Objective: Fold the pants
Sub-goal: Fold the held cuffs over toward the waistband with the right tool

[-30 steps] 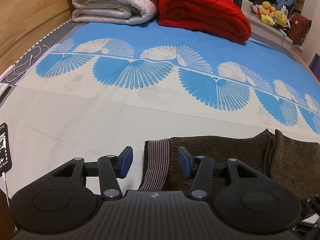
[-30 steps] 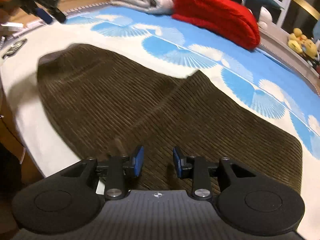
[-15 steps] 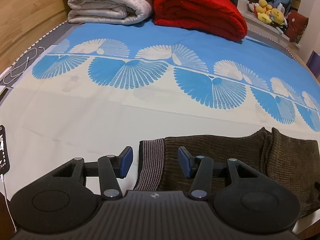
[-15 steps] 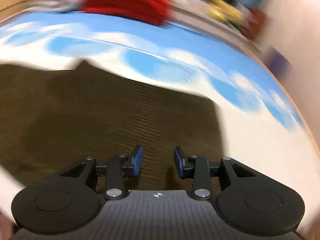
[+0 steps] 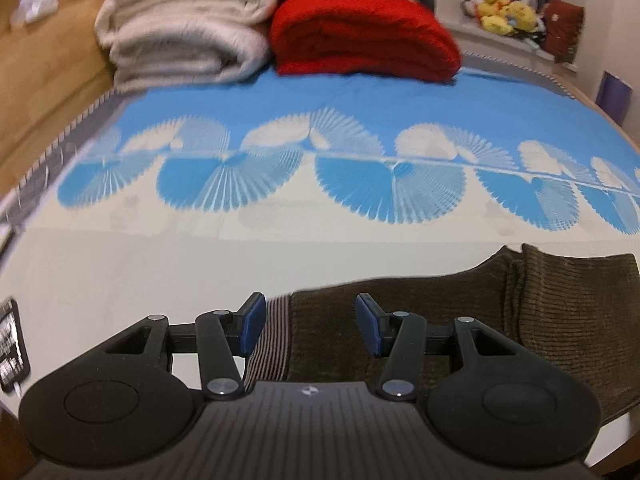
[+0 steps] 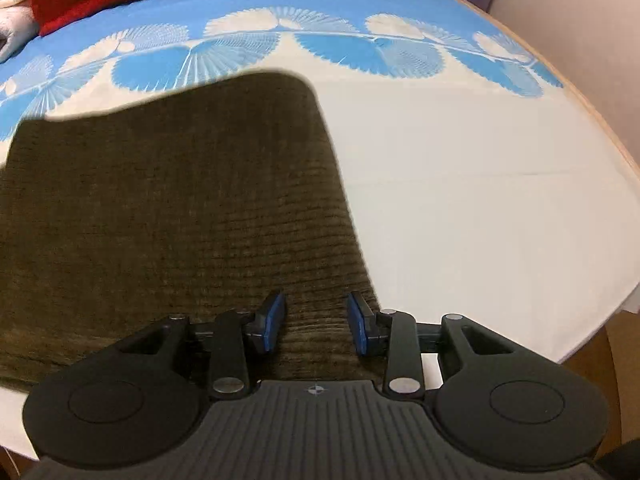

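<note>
Left wrist view: the left gripper (image 5: 308, 322) hangs released over the striped waistband (image 5: 269, 344) of the brown pants (image 5: 560, 312), which lie on the bed (image 5: 120, 272). The right gripper (image 6: 316, 322) is likewise released over the pants' hem end.

left wrist: low, near waistband (image 5: 272, 344) | right wrist: above pants (image 6: 168, 208) | shared: bedsheet (image 5: 160, 264)

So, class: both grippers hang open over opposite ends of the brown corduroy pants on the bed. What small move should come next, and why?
Probably lower and close each gripper on its end. The left gripper is open over the striped waistband; the right gripper is open over the leg end of the pants. Nothing is gripped yet, so no fold can start.
</note>
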`<state>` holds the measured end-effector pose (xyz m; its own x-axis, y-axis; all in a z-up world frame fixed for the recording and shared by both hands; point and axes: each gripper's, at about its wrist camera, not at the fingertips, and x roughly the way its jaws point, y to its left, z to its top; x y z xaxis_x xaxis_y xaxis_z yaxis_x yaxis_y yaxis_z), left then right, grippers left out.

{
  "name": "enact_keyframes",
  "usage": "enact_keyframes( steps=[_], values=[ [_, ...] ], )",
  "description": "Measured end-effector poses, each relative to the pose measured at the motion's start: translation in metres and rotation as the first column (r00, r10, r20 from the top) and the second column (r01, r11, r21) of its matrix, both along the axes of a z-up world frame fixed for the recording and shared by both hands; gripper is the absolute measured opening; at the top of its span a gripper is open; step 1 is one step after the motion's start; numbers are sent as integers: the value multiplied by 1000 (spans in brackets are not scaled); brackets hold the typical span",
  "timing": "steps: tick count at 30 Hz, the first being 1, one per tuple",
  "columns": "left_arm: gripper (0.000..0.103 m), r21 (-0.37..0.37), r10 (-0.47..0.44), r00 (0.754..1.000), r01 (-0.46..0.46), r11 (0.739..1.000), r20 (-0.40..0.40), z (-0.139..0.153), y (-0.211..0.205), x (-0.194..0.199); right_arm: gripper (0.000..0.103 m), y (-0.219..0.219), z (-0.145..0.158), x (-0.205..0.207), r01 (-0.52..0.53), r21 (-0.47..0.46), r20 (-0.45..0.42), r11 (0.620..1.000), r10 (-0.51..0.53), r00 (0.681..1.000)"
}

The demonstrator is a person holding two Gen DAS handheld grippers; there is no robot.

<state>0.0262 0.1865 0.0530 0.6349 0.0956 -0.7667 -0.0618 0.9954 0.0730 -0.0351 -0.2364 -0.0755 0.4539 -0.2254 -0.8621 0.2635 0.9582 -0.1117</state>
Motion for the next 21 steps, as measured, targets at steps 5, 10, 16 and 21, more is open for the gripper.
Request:
enact_keyframes(
  steps=[5, 10, 16, 21],
  values=[
    [55, 11, -77, 987, 76, 997, 141, 23, -24, -28, 41, -5, 77, -13, -48, 98, 280, 994, 19, 960],
    [55, -16, -113, 973, 118, 993, 201, 33, -45, -59, 58, -3, 126, -50, -302, 60, 506, 951, 232, 831],
    [55, -84, -76, 971, 97, 992, 226, 44, -63, -98, 58, -5, 95, -76, -372, 136, 537, 918, 247, 806],
    [55, -124, -62, 970, 93, 988, 235, 40, -67, -124, 58, 9, 98, -77, -429, 97, 554, 898, 309, 773]
  ],
)
